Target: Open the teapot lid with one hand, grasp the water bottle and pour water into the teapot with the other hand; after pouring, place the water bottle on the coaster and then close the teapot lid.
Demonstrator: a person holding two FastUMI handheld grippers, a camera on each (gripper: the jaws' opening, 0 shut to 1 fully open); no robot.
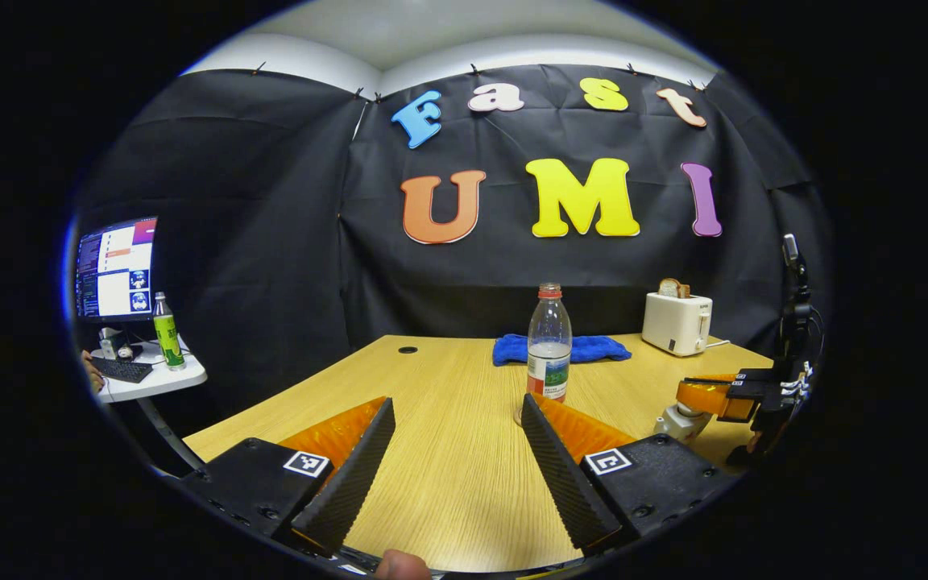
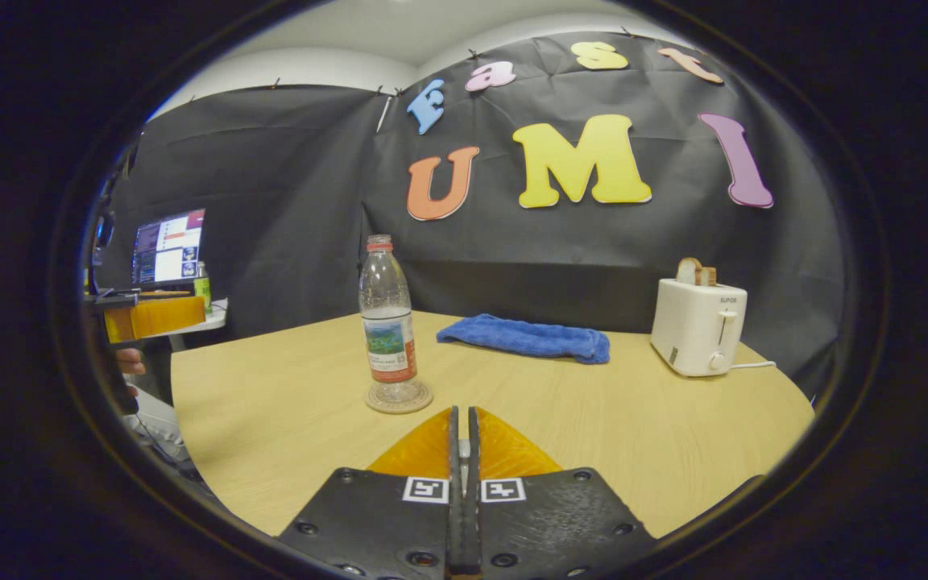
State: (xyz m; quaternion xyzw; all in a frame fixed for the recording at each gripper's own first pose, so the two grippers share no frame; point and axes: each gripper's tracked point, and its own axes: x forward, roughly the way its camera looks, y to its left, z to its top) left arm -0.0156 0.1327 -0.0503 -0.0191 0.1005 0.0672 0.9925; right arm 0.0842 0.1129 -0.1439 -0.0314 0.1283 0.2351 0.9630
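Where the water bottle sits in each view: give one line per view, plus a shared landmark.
Left gripper view: the water bottle stands upright at centre, just beyond the open left tongs, in front of the blue towel.
Right gripper view: it stands left of centre on the coaster, ahead of the shut right tongs.
Shared landmark: the white toaster, right of the bottle in both.

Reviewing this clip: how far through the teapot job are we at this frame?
Looks done: the water bottle stands upright on the coaster, part full, and the open left gripper is clear of it.
In hand: the right gripper is shut, right by the white teapot.
Left: probably just closing the lid. Whether it is on or off can't be told.
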